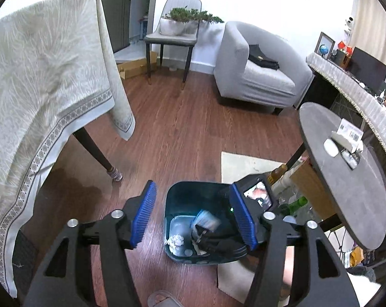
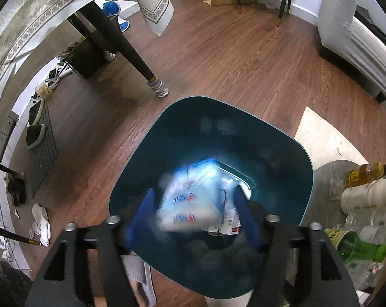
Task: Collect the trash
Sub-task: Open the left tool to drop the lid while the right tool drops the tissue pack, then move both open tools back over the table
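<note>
floor (image 2: 218, 58): brown wood planks; a pale mat (image 2: 321, 138) lies just beside the bin, partly cut off
table (image 1: 39, 76): draped in a patterned cloth; only one leg shows in the left view
bin (image 2: 282, 148): dark teal, open top, standing on the floor; near rim hidden behind the right claw's frame
round side table (image 1: 346, 192): grey top, right of the bin; a white card on it carries printed codes too small to read
left gripper (image 1: 193, 217): blue pads spread wide, nothing between them, above the bin
right gripper (image 2: 195, 217): pads spread apart over the bin's mouth
packet (image 2: 193, 204): white and blue, blurred, between the right pads inside the bin's opening; cannot tell if it touches them; red and blue print unreadable
crumpled paper (image 1: 176, 240): on the bin's floor
</note>
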`<state>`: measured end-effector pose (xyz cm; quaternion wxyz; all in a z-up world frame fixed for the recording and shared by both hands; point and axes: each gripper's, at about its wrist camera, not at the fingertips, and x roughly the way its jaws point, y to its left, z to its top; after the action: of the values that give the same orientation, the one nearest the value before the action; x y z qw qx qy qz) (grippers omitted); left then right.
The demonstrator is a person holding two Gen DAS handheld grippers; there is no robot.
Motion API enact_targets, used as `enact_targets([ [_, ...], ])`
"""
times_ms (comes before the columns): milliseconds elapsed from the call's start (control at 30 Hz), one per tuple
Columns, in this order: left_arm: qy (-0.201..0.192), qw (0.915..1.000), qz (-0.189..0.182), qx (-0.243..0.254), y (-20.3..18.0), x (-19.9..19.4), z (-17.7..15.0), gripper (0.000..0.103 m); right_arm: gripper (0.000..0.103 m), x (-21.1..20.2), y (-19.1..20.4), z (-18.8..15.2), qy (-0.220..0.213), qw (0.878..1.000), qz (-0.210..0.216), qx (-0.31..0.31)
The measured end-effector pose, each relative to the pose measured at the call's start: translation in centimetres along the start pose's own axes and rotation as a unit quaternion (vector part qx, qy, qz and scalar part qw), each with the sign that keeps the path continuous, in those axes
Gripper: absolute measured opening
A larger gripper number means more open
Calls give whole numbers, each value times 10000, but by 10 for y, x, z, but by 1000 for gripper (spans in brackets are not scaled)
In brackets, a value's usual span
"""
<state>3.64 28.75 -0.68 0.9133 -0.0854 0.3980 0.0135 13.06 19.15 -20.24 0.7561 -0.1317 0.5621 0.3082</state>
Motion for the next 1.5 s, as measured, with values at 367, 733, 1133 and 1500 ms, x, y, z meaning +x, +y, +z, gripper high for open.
enact_targets([
  [367, -569, 9982, 11, 187, -17, -38, 21, 76, 72, -48, 8, 4, -456, 9986, 187, -178],
  [733, -988, 9946, -185, 246, -48, -62, 40, 78, 72, -156, -8, 6, -1502, 9879, 317, -241],
  [1133, -1084, 9922, -442, 418, -101, -57, 52, 79, 72, -239, -66, -14, -2248, 9743, 99, 116],
  [1500, -961, 9909, -643, 687, -151, -35, 49, 79, 72, -281, -131, -42, -2579, 9640, -322, 566],
])
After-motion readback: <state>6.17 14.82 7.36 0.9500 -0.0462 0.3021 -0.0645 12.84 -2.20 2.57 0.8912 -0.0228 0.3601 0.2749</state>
